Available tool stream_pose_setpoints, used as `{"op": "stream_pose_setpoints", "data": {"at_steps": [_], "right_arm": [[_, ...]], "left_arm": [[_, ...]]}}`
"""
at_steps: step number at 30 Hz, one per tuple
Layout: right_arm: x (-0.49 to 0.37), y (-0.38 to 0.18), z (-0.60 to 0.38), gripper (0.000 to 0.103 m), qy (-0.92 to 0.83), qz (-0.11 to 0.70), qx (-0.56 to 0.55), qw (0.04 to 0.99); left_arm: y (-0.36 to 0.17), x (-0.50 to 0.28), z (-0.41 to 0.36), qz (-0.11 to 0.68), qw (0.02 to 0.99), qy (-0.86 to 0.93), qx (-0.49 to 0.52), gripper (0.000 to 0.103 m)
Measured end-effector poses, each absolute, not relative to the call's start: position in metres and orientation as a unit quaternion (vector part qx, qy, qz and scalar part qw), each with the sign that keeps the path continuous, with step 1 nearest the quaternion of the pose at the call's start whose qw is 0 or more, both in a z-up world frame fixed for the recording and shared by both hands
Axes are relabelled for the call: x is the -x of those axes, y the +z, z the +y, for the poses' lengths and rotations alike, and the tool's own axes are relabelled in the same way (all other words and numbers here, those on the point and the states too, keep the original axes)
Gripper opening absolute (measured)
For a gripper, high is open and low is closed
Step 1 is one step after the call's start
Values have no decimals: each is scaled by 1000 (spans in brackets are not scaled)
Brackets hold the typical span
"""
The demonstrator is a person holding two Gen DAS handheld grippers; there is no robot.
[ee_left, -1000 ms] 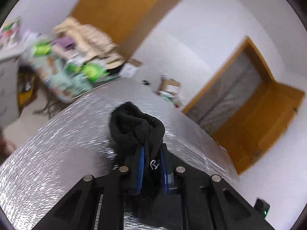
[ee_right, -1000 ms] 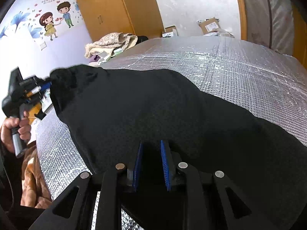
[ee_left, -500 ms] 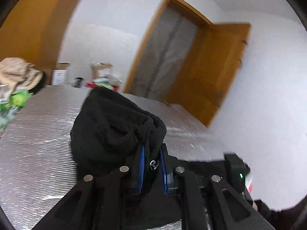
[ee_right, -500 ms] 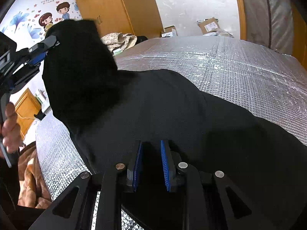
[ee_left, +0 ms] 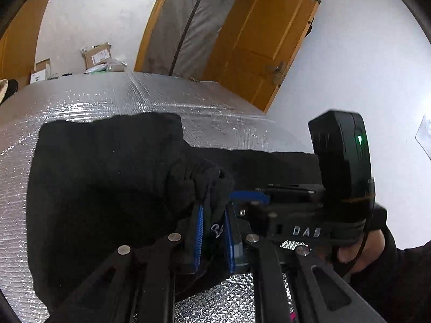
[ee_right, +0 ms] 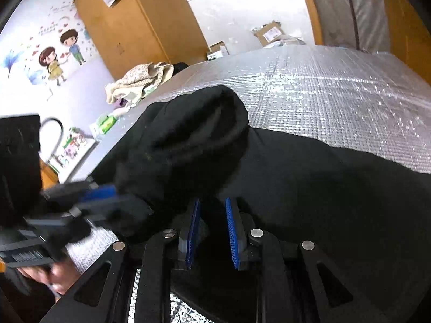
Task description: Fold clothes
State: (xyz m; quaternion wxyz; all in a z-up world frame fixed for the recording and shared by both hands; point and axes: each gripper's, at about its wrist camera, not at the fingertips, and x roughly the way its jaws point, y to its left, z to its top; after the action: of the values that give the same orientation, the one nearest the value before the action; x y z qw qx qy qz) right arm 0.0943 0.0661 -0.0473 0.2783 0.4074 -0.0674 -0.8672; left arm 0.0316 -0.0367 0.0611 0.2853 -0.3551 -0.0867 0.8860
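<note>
Pinching a bunched edge of the black fleece garment [ee_left: 102, 188], the left gripper [ee_left: 212, 231] has its blue pads nearly closed on cloth, just beside the right gripper [ee_right: 212, 231], narrowly parted with dark fabric between. Judged mid-fold: next, lay that edge flat over the body spread on the silver quilted foil mat [ee_right: 336, 86].
</note>
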Motion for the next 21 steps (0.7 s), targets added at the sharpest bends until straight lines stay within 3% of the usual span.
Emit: {"op": "stream_pose_setpoints", "data": {"at_steps": [8, 12, 15, 21], "right_arm": [[-87, -46, 82, 21, -855, -126, -419, 281], [-84, -45, 89, 21, -855, -142, -420, 270], [-86, -43, 99, 21, -858, -152, -420, 255], [-94, -36, 126, 25, -857, -204, -402, 249]], "left_arm": [[96, -55, -33, -48, 292, 907, 298, 15], [68, -38, -15, -17, 304, 875, 377, 17], [64, -45, -17, -33, 316, 867, 384, 20], [97, -76, -55, -97, 336, 888, 298, 20]]}}
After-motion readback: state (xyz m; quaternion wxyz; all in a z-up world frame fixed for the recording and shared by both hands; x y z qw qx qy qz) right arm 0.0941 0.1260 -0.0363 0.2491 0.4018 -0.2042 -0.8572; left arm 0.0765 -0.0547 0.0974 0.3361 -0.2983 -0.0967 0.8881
